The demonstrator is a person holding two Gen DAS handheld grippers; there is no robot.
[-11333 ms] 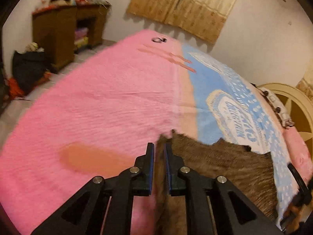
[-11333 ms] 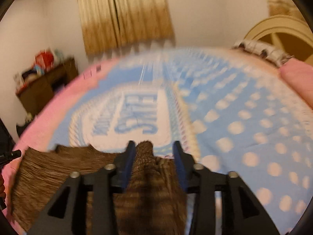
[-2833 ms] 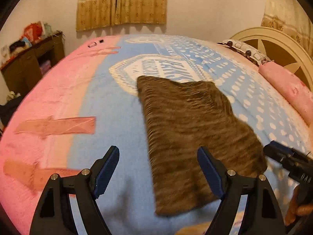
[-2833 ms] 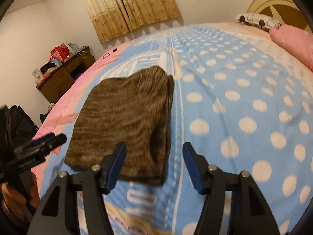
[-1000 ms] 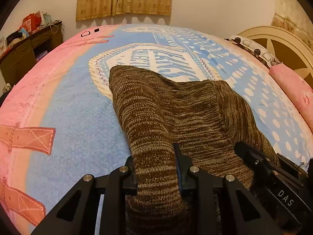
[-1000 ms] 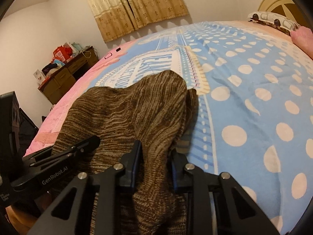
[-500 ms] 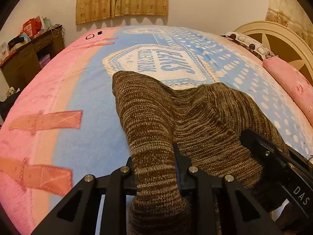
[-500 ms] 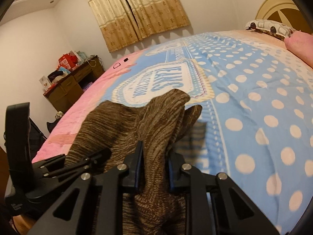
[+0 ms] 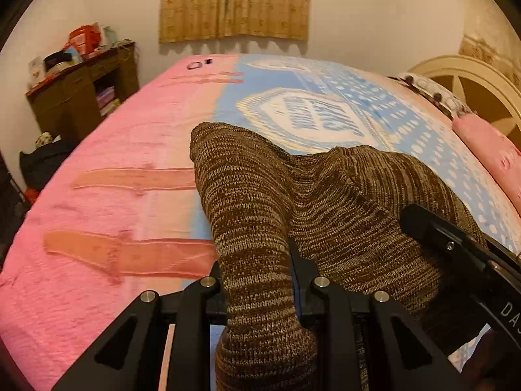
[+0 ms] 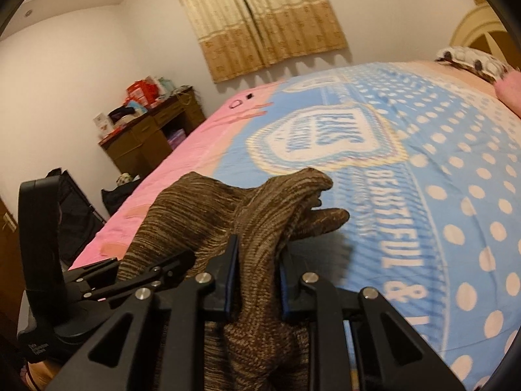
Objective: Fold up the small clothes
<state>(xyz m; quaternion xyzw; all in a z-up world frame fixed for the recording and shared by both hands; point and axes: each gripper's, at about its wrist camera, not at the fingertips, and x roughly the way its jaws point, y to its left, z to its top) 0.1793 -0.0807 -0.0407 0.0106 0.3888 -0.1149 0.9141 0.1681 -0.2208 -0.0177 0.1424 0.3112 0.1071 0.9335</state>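
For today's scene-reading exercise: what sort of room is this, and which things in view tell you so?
Most likely a home bedroom: a bed under a pink-and-blue blanket, pillows by a cream headboard, curtains, and a cluttered wooden desk.

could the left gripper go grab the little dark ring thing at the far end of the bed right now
Probably not. The left gripper is shut on the brown knit garment, as is the right gripper, and the ring lies far off on the blanket. Nothing blocks the path.

"BEAUTIFUL &" on blanket (image 10: 423, 195); "DA" on right gripper (image 9: 456, 254).
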